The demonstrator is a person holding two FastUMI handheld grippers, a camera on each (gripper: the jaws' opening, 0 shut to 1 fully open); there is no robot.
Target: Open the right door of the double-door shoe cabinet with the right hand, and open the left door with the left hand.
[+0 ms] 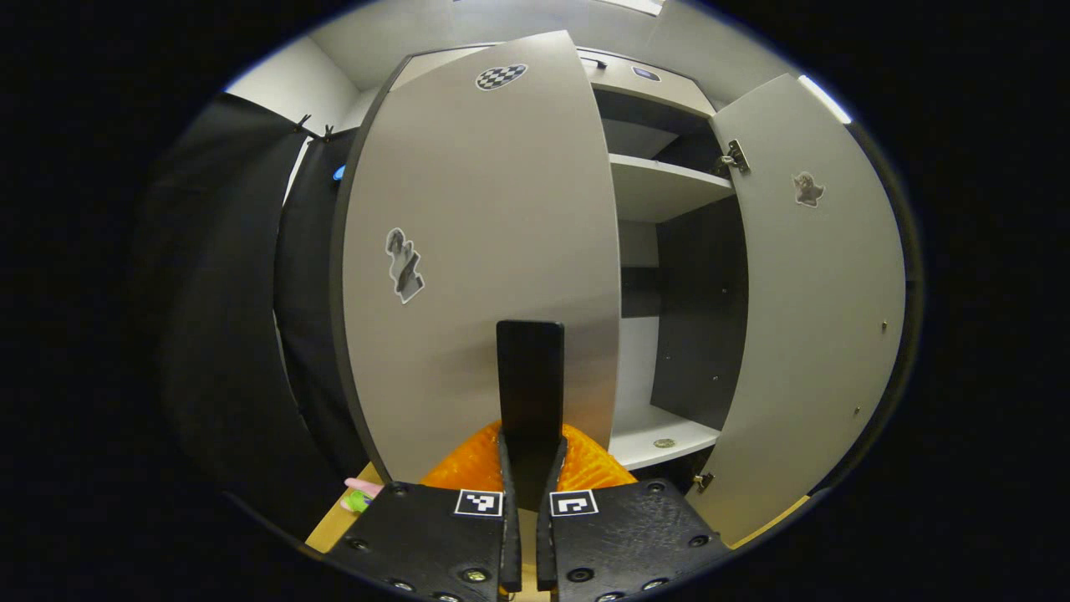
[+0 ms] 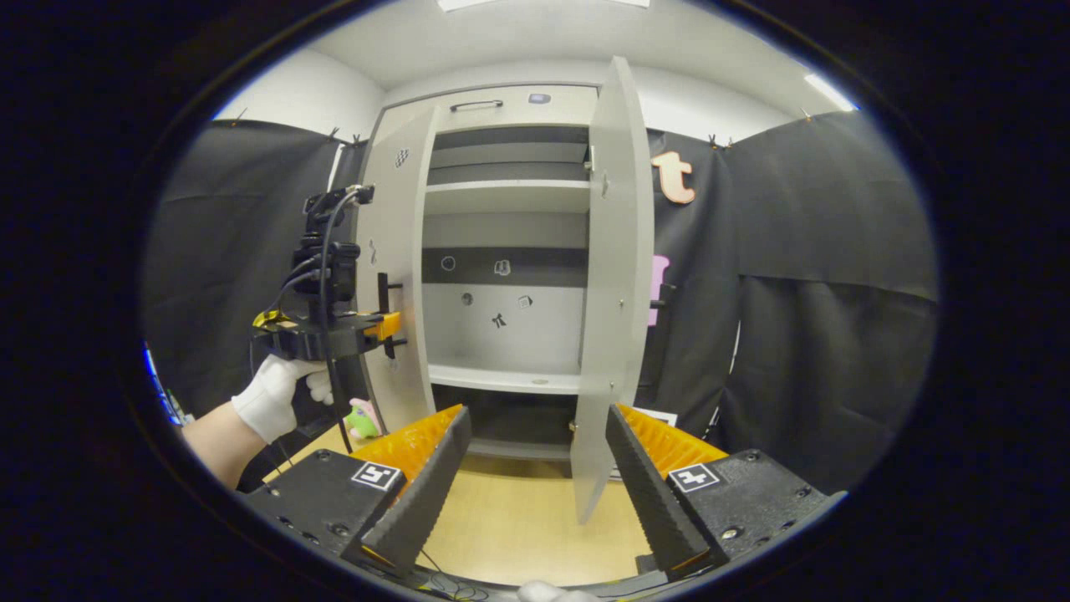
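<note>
Left door (image 1: 476,251) handle (image 1: 530,380), a dark upright bar, stands dead ahead between the left gripper (image 1: 528,468)'s fingers, which pinch it nearly together, its long axis vertical. Beyond it the door leaf hangs partly swung out. The right gripper (image 2: 535,468), jaws spread wide and empty, sits back from the right door (image 2: 614,276), already open, edge-on ahead of it.
</note>
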